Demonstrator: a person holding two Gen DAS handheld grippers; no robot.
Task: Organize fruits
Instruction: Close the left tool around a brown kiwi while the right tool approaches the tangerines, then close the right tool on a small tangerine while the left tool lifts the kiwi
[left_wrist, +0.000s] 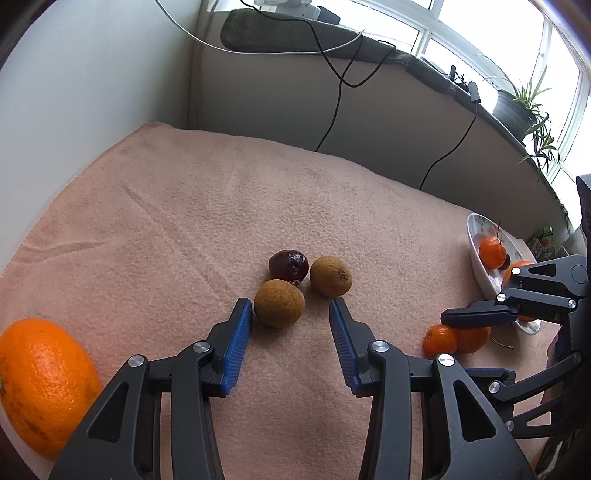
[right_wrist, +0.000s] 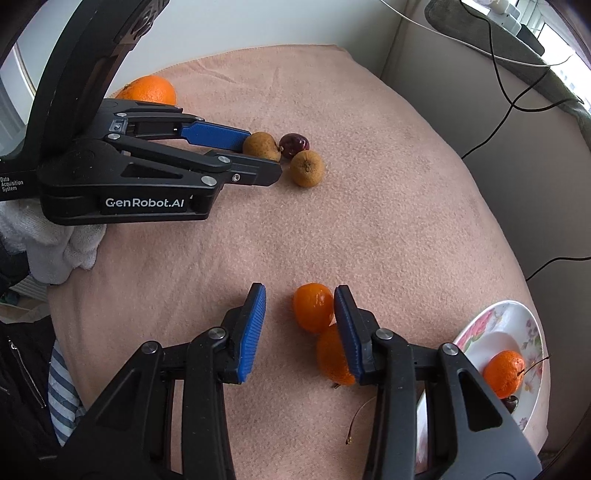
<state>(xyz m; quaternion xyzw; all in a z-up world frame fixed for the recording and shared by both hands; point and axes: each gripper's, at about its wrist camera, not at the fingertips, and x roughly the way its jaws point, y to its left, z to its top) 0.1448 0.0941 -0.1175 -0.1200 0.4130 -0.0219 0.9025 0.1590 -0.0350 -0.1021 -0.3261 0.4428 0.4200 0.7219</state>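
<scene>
My left gripper (left_wrist: 291, 308) is open just behind a brown round fruit (left_wrist: 279, 302), which lies at its left fingertip. A second brown fruit (left_wrist: 330, 276) and a dark red fruit (left_wrist: 288, 264) lie just beyond. A large orange (left_wrist: 40, 384) sits at the near left. My right gripper (right_wrist: 300, 297) is open over two small mandarins; one (right_wrist: 313, 306) lies between the fingertips against the right pad, the other (right_wrist: 332, 360) is partly hidden behind the right finger. A floral plate (right_wrist: 517, 321) at the right holds a mandarin (right_wrist: 504, 373).
A pink towel (left_wrist: 184, 221) covers the surface. Black cables (left_wrist: 332, 114) hang down the wall behind it. Potted plants (left_wrist: 524, 99) stand on the windowsill. A loose stem (right_wrist: 356, 419) lies near the right gripper. A gloved hand (right_wrist: 55, 240) holds the left gripper.
</scene>
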